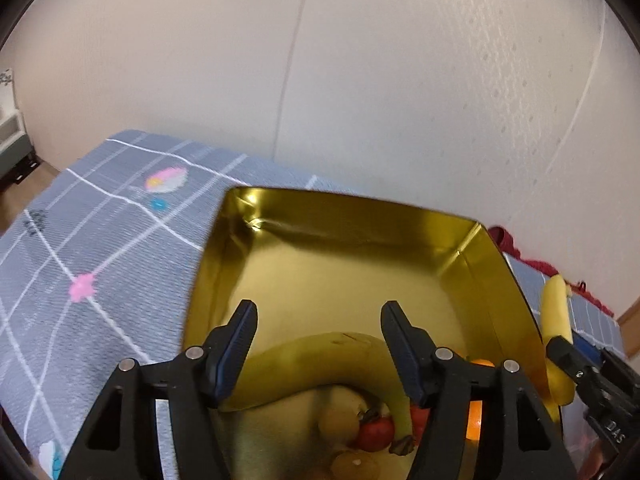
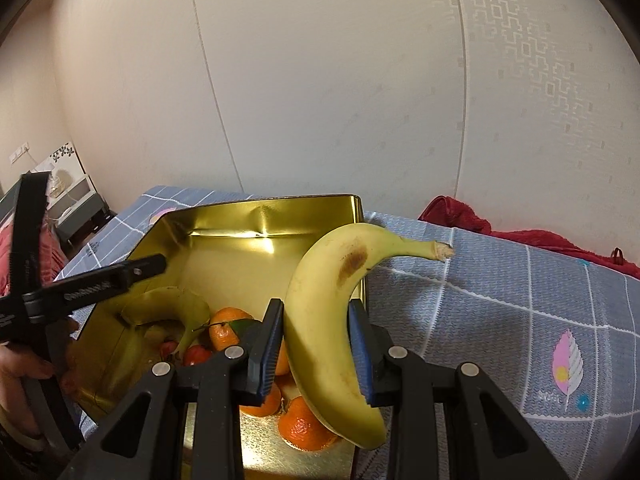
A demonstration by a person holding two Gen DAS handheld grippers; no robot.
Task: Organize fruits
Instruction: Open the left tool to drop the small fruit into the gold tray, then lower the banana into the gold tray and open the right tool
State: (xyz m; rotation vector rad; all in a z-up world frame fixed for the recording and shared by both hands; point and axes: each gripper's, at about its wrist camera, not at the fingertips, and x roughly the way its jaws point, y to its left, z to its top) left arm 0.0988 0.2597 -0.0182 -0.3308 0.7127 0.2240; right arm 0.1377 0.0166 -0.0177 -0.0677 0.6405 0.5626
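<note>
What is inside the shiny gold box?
Inside the gold box lie a banana, orange tangerines and small red fruits. The banana in the right claw and the claw itself cover some fruit, so more may hide underneath.

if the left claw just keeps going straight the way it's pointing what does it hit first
Most likely the banana lying in the gold tin. It sits just ahead between the left claw's open jaws, untouched by the pads. If the claw cleared it, the tin's bare floor comes next, though depth is hard to judge here.
</note>
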